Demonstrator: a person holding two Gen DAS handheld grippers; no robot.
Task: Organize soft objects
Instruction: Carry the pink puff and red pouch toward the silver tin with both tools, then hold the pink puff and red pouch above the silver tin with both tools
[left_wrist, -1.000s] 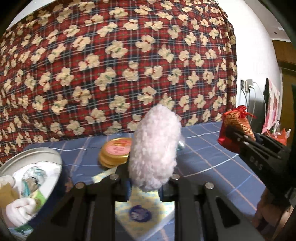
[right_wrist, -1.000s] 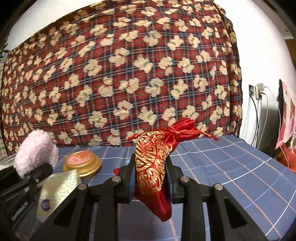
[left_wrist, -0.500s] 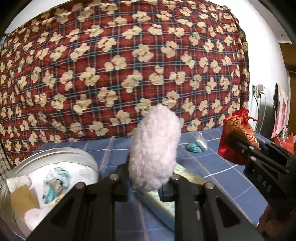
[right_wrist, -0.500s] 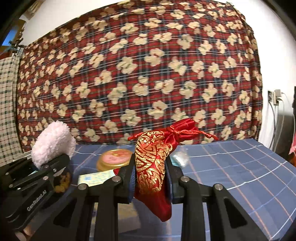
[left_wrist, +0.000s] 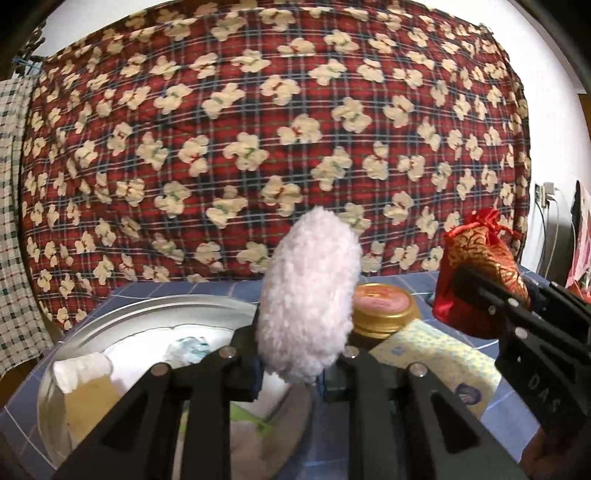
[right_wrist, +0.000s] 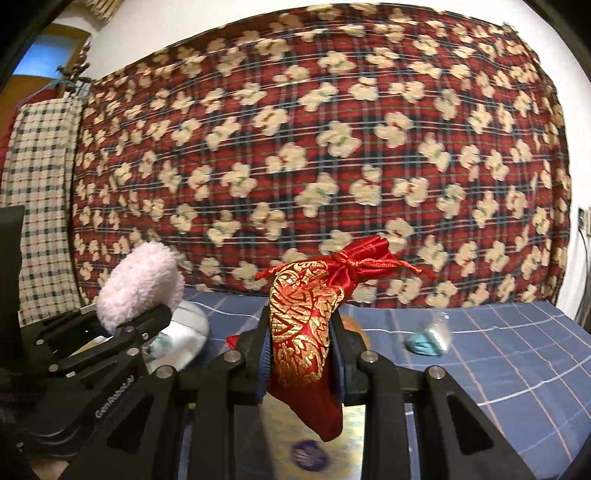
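Blue checked bedcover (right_wrist: 517, 354), red teddy-print quilt (left_wrist: 258, 129) behind. Left gripper (left_wrist: 301, 363) was clamped on a pink fluffy puff (left_wrist: 308, 295), held just above the near rim of the round metal tin (left_wrist: 155, 310). Right gripper (right_wrist: 301, 363), right of the tin, was clamped on a red-gold drawstring pouch (right_wrist: 306, 325). Risk: the pouch hung loose below the jaws and could snag the tin's rim or the gold-lidded jar (left_wrist: 382, 308) beside it. Tin contents partly hidden; teal object (right_wrist: 424, 341) unidentifiable.

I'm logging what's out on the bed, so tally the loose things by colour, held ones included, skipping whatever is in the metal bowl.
Pink: 1, fluffy puff
Red: 1, drawstring pouch
Gold: 1, round tin
Yellow: 1, packet
Teal: 1, small wrapped item
Total: 5
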